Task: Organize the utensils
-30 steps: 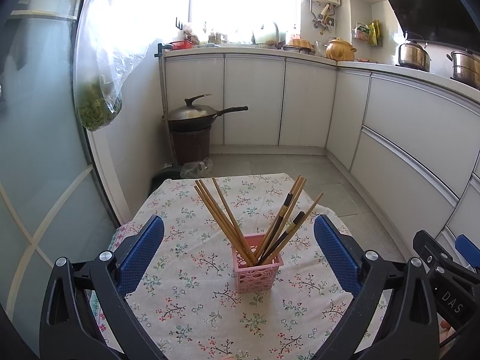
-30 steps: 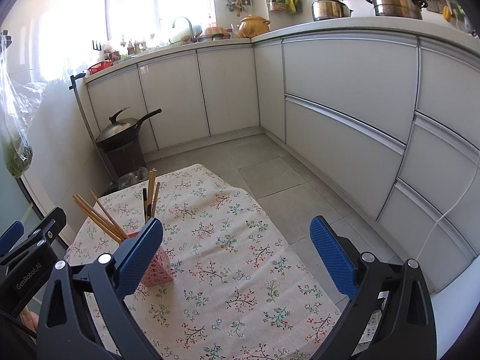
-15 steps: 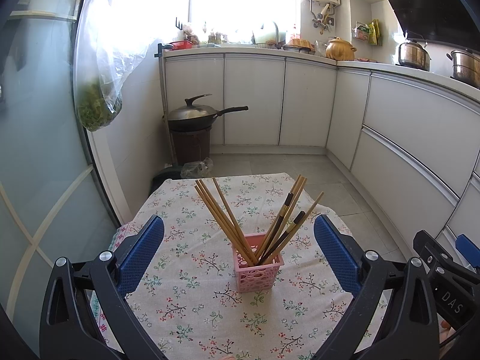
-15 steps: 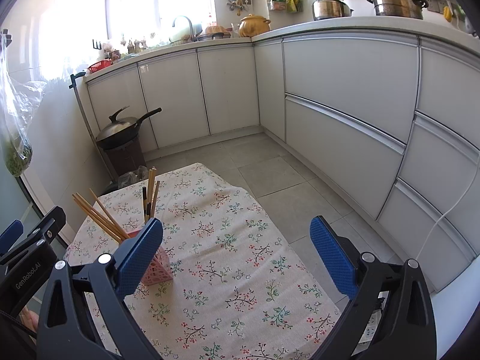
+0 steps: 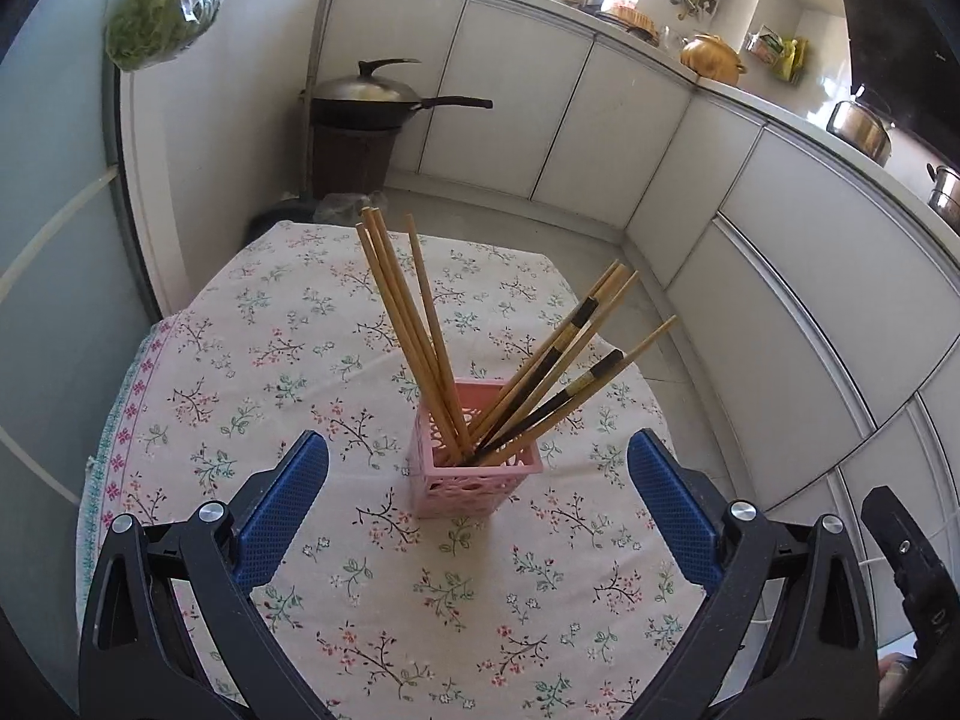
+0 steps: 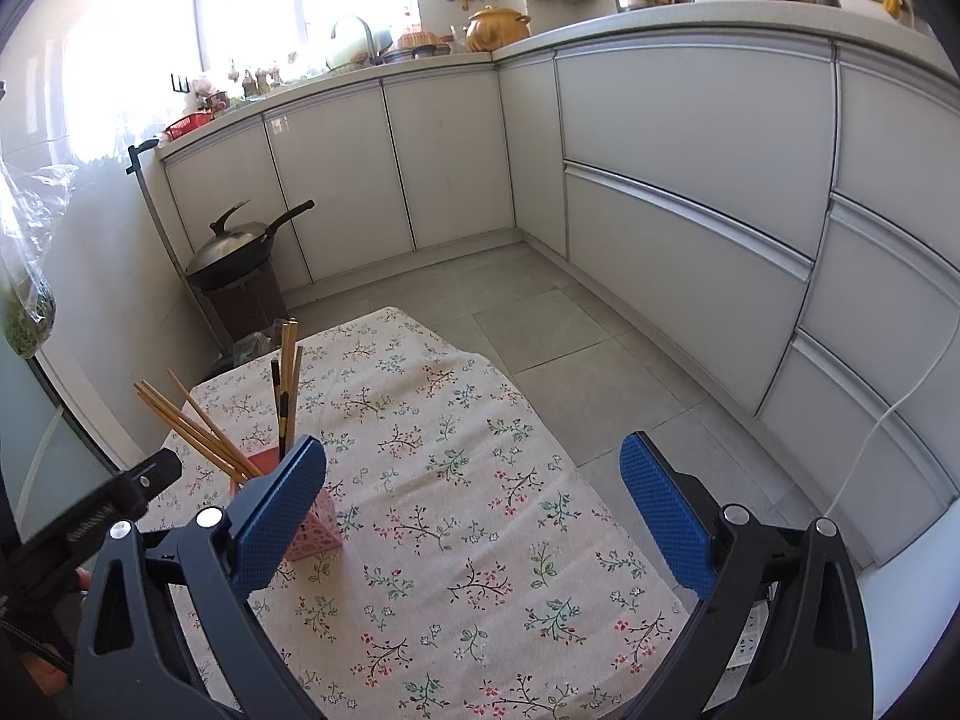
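Observation:
A pink lattice basket (image 5: 480,480) stands on the floral tablecloth (image 5: 288,360). It holds several plain wooden chopsticks (image 5: 408,324) leaning left and several black-banded chopsticks (image 5: 558,354) leaning right. My left gripper (image 5: 478,456) is open, with its blue pads on either side of the basket and a little nearer than it, touching nothing. My right gripper (image 6: 474,456) hangs open and empty over the cloth (image 6: 456,480). In the right wrist view the basket (image 6: 318,531) sits partly behind the left finger, with the plain chopsticks (image 6: 198,429) sticking up above it.
A lidded wok (image 5: 366,96) rests on a brown stand beyond the table's far edge. A bag of greens (image 5: 156,30) hangs by the glass door at left. White cabinets (image 6: 690,180) curve along the back and right, across a tiled floor (image 6: 540,330).
My left gripper has risen and moved forward, tilting down, so the basket now lies between its pads. The right gripper has barely moved. Both stay open.

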`<state>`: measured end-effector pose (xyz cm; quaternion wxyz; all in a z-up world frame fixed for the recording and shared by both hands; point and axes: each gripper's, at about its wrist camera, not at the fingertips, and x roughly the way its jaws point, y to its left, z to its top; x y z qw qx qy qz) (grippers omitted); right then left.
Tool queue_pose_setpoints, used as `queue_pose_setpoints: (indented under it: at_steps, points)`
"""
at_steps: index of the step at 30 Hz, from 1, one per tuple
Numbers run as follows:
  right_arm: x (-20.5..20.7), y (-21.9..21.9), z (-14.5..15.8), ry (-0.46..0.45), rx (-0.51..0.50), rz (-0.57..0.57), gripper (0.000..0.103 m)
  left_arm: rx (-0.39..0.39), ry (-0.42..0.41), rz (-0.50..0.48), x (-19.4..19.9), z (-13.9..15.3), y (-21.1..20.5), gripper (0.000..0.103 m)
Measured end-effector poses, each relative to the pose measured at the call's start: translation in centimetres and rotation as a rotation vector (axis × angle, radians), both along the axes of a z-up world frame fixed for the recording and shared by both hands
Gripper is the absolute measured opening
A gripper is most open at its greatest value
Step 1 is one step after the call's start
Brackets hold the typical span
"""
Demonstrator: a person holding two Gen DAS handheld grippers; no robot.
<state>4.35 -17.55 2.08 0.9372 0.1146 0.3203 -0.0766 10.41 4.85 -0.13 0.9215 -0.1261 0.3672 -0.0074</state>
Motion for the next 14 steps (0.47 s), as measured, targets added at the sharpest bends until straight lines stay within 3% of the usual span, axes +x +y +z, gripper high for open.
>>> queue_pose_setpoints:
  at_steps: [2, 7, 14]
  points:
    - [0.0, -0.2, -0.2, 0.009, 0.009, -0.002, 0.096, 0.07, -0.027, -0.004, -0.3, 0.3, -0.7, 0.093]
    - [0.2, -0.4, -0.4, 0.021, 0.011, 0.0, 0.096, 0.131, -0.085, -0.016, -0.9, 1.3, -2.1, 0.096]
    - [0.0, -0.2, -0.2, 0.004, -0.002, 0.0, 0.096, 0.144, -0.158, -0.002, -2.4, 3.4, -2.5, 0.096]
